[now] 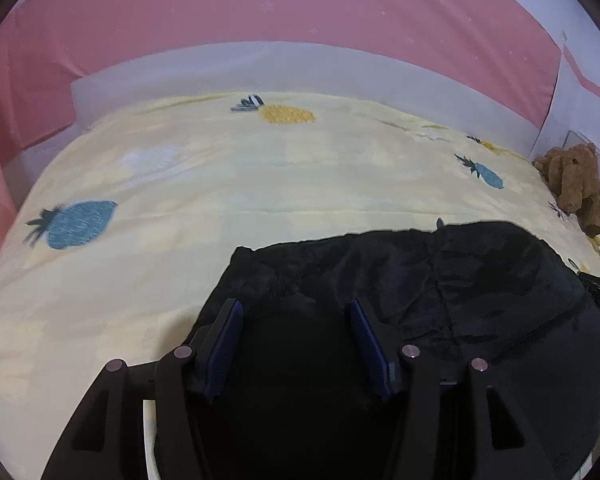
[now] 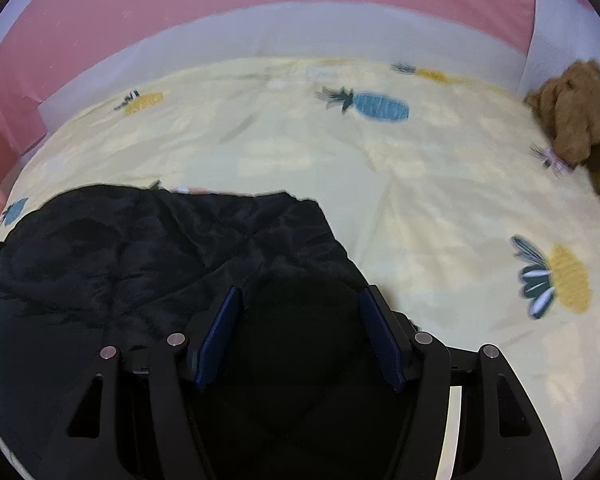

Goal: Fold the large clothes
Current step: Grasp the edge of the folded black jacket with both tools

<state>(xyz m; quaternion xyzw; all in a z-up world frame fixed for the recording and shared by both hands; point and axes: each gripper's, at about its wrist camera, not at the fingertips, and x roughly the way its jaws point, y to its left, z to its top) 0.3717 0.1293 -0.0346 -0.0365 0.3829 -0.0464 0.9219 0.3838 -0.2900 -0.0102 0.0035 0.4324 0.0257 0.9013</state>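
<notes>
A large black fleece garment [image 1: 460,288] lies on a pale yellow bedspread with pineapple prints [image 1: 220,184]. In the left wrist view it fills the lower right, and my left gripper [image 1: 296,308] is open over its left part, blue pads wide apart with black cloth between them. In the right wrist view the garment [image 2: 140,256] fills the lower left, and my right gripper [image 2: 300,296] is open over its right edge, pads wide apart above the cloth. Whether either gripper touches the cloth I cannot tell.
A brown plush toy [image 1: 576,184] sits at the right edge of the bed; it also shows in the right wrist view [image 2: 580,120]. A white bed rail [image 1: 260,68] and pink wall [image 1: 260,0] stand behind. The bedspread [image 2: 420,200] spreads beyond the garment.
</notes>
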